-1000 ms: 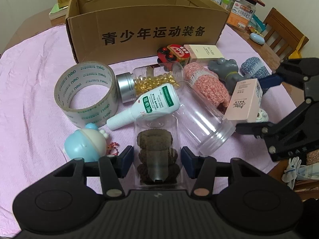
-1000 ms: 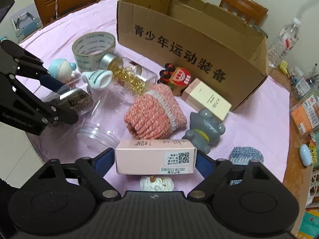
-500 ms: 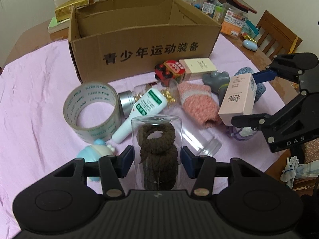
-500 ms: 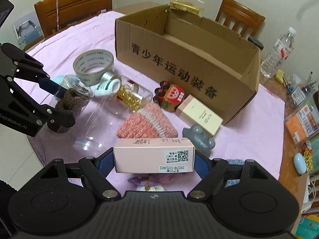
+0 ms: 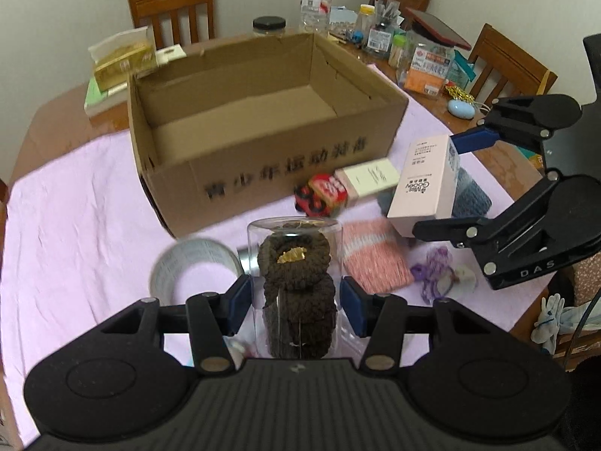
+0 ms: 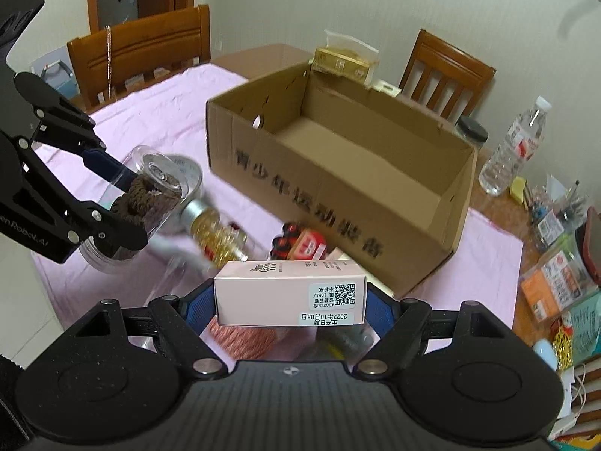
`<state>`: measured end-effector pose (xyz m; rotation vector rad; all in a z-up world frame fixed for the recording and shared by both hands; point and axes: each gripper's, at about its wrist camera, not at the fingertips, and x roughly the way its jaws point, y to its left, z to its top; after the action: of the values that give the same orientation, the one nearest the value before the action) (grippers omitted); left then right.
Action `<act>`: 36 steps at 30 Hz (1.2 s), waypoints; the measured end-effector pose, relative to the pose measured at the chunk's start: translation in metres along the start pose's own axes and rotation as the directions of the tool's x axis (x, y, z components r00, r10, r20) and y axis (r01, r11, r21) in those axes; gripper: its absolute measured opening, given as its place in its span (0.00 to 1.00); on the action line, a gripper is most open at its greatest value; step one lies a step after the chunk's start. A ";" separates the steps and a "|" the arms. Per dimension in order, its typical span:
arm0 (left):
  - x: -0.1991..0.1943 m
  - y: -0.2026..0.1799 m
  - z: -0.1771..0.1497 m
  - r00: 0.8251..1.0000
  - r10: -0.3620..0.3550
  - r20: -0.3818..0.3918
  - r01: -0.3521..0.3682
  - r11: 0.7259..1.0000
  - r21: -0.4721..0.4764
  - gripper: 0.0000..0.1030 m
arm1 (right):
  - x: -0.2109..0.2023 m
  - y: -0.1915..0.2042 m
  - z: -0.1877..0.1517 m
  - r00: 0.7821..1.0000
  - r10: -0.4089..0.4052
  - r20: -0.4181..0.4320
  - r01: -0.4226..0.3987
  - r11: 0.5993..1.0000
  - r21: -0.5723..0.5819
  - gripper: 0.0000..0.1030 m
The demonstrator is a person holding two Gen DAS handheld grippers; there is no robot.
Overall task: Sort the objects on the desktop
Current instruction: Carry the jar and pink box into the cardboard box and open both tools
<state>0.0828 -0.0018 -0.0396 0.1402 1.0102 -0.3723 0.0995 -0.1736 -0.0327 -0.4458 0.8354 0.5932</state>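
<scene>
Jaws: left gripper (image 5: 295, 306) clamps clear jar (image 5: 295, 289) between pads | right gripper (image 6: 289, 306) clamps pink box (image 6: 289, 293) lengthwise

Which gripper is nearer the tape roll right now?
Left. The left gripper, shut on the clear jar of hair ties, is right beside and above the tape roll. The right gripper, holding the pink box, is across the pile.

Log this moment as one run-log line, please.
left gripper: shut on clear plastic jar of brown hair ties | right gripper: shut on pink rectangular carton | open cardboard box: empty
</scene>
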 end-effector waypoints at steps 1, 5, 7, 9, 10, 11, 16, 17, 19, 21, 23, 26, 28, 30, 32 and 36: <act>-0.001 0.001 0.005 1.000 0.004 0.003 -0.004 1.000 0.007 0.50 | 0.000 -0.003 0.004 1.000 -0.004 0.008 0.004 1.000 -0.002 0.81; -0.005 0.006 0.027 0.999 0.026 0.020 -0.026 0.999 0.032 0.50 | 0.000 -0.014 0.019 0.999 -0.021 0.043 0.021 1.000 -0.010 0.81; -0.006 0.009 0.039 0.999 0.034 0.036 -0.036 0.999 0.039 0.50 | 0.001 -0.020 0.028 0.998 -0.031 0.063 0.032 0.999 -0.010 0.81; -0.007 0.012 0.052 0.998 0.038 0.050 -0.041 0.998 0.044 0.50 | 0.002 -0.026 0.035 0.996 -0.037 0.081 0.037 0.999 -0.004 0.81; -0.007 0.013 0.058 0.997 0.043 0.057 -0.046 0.998 0.046 0.50 | 0.002 -0.030 0.040 0.995 -0.038 0.089 0.038 0.999 -0.001 0.81; -0.007 0.014 0.063 0.997 0.050 0.063 -0.053 0.997 0.050 0.50 | 0.003 -0.033 0.044 0.995 -0.042 0.095 0.042 0.999 0.002 0.81; 0.000 0.022 0.092 0.994 0.064 0.091 -0.069 0.996 0.057 0.50 | 0.011 -0.046 0.062 0.992 -0.048 0.118 0.048 0.999 0.006 0.81; 0.003 0.024 0.098 0.993 0.069 0.094 -0.075 0.996 0.054 0.50 | 0.014 -0.049 0.066 0.992 -0.049 0.119 0.048 0.999 0.008 0.81; 0.008 0.027 0.108 0.992 0.070 0.102 -0.076 0.996 0.054 0.50 | 0.019 -0.054 0.072 0.991 -0.051 0.120 0.050 0.999 0.012 0.81; 0.014 0.031 0.118 0.991 0.077 0.107 -0.083 0.995 0.053 0.50 | 0.023 -0.058 0.078 0.991 -0.049 0.122 0.047 0.999 0.022 0.81; 0.020 0.034 0.125 0.991 0.083 0.109 -0.089 0.995 0.050 0.50 | 0.028 -0.063 0.082 0.992 -0.049 0.120 0.045 0.998 0.037 0.81; 0.029 0.041 0.133 0.991 0.089 0.101 -0.093 0.995 0.037 0.50 | 0.034 -0.070 0.086 0.992 -0.051 0.113 0.045 0.997 0.056 0.81; 0.034 0.044 0.136 0.991 0.094 0.096 -0.097 0.995 0.032 0.50 | 0.039 -0.074 0.088 0.993 -0.052 0.109 0.045 0.996 0.071 0.81; 0.039 0.046 0.138 0.991 0.095 0.090 -0.098 0.995 0.028 0.50 | 0.042 -0.078 0.089 0.993 -0.050 0.104 0.041 0.996 0.085 0.81; 0.042 0.047 0.138 0.992 0.095 0.085 -0.098 0.995 0.024 0.50 | 0.045 -0.081 0.090 0.994 -0.052 0.100 0.043 0.995 0.094 0.81; 0.048 0.048 0.137 0.992 0.103 0.069 -0.105 0.994 0.024 0.50 | 0.049 -0.082 0.091 0.995 -0.049 0.092 0.039 0.994 0.104 0.81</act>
<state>0.2326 -0.0080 -0.0103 0.2032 0.9271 -0.2940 0.2280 -0.1672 -0.0059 -0.3394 0.7596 0.5242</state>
